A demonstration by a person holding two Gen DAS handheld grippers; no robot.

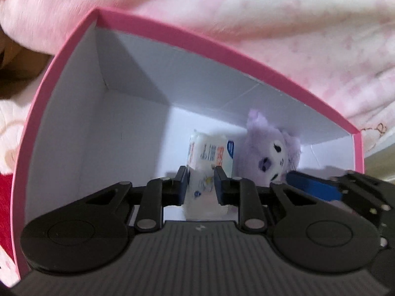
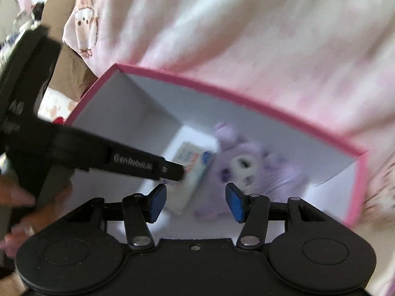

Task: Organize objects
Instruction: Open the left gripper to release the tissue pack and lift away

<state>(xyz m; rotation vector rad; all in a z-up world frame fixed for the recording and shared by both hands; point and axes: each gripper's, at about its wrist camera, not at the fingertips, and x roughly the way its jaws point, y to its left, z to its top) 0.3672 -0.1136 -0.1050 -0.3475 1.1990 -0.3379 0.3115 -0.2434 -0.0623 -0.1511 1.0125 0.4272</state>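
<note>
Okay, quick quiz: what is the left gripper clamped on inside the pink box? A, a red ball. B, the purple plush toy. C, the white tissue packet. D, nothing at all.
C: the left gripper has its pads pressed on both sides of the white tissue packet inside the pink box, while the purple plush toy lies beside it untouched.

Boxes I see: one pink box [image 1: 138, 22]
Tissue packs I count: one tissue pack [image 1: 209, 155]
Plush toys I count: one purple plush toy [image 1: 269, 153]
</note>
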